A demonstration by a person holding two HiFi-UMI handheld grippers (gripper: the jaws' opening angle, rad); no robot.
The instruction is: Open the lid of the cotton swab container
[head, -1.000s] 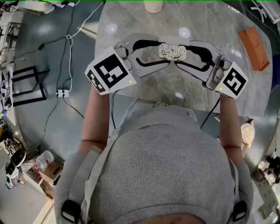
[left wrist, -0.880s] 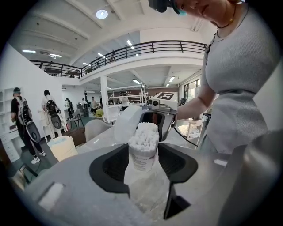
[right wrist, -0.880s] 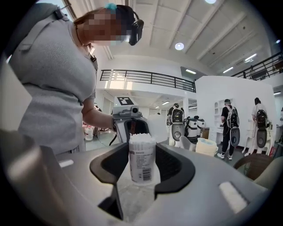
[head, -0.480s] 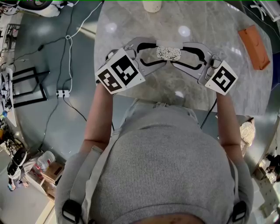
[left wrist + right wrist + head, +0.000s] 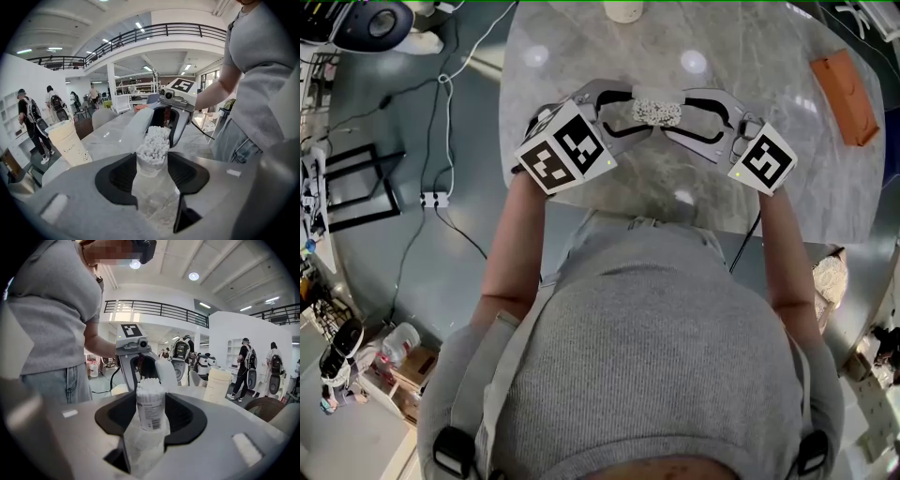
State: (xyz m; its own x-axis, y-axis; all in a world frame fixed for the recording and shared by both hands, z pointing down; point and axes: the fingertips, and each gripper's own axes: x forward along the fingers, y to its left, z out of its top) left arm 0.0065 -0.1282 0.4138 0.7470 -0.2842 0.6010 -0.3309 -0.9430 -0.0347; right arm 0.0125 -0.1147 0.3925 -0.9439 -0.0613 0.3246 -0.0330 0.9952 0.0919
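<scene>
Both: L tool [image 5: 642, 111], R tool [image 5: 676, 112] clamp cotton swab container [image 5: 657, 112].

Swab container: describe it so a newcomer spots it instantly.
Over the marble table, look between the left gripper and right gripper. The container is a small clear tub packed with white swabs, unlike the cream cup or orange block.

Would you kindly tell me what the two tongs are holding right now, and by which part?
Both the left tongs and the right tongs grip the cotton swab container by the sides of its body, below the top.
</scene>
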